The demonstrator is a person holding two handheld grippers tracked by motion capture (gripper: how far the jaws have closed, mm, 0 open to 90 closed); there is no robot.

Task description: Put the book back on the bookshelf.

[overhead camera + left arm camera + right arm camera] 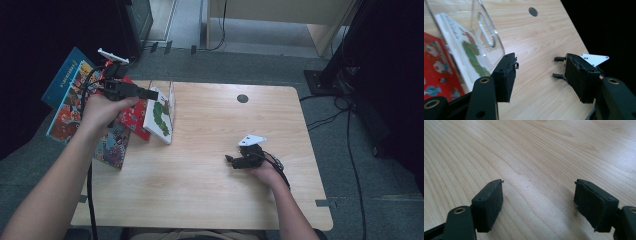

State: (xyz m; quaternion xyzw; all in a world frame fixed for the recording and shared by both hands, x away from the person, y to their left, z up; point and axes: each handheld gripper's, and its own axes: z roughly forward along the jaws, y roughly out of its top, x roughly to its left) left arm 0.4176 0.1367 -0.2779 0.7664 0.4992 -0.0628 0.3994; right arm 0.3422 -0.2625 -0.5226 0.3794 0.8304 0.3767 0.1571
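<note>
The wooden table [210,165] takes up the middle of the high view, pale and grained, with a small round cable hole [242,98] near its far edge in the upper centre.

At the upper left of that view, on the table's left end, books lean in a row. The outermost is a blue-edged picture book [62,82] overhanging the table, next a red picture book [134,119], and then a white book with a green caterpillar [161,116] on its cover. Just right of the white book stands a clear acrylic bookend [171,100], upright. In the left gripper view it fills the upper left, with an oval handle cutout, and the white book rests against it.

The left gripper [150,93] is held above the red book at the upper left of the high view, pointing right toward the white book. Its jaws stand apart with nothing between them; in its own view they frame bare table, the left one just in front of the white book's lower edge.

The right gripper [229,159] sits low over the table at the lower right of centre, pointing left. Its jaws are spread wide over bare wood, holding nothing.
</note>
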